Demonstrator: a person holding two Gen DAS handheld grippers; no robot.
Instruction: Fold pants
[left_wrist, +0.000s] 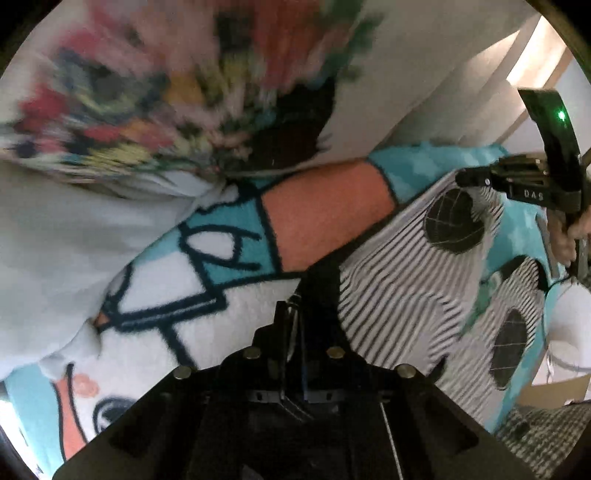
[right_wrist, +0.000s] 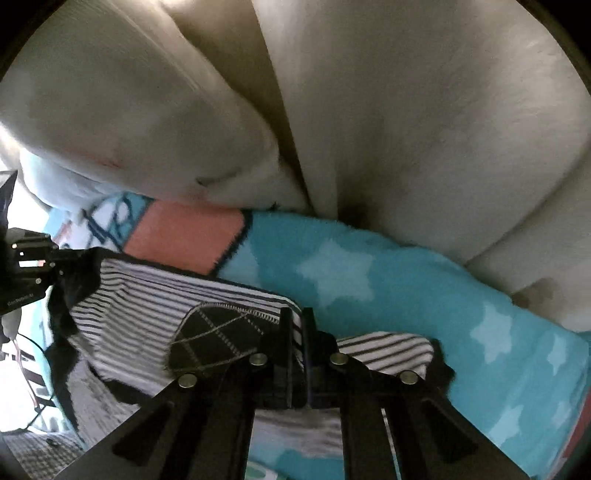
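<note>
Now both grippers are pinching the striped pants (right_wrist: 147, 314), which are lying on the blue blanket (right_wrist: 369, 266): the left gripper (left_wrist: 295, 295) and right gripper (right_wrist: 297, 325) have jaws clenched on the cloth. Both edges should be moving together, kept taut, so the fold is landing straight.

The pants (right_wrist: 147, 314) lie on the blanket (right_wrist: 369, 266), stretched between the right claw (right_wrist: 297, 332), at their near edge, and the left claw (right_wrist: 70, 273) far to its left. Beyond the right claw, behind the blanket, rise what may be cushions (right_wrist: 424, 129).
</note>
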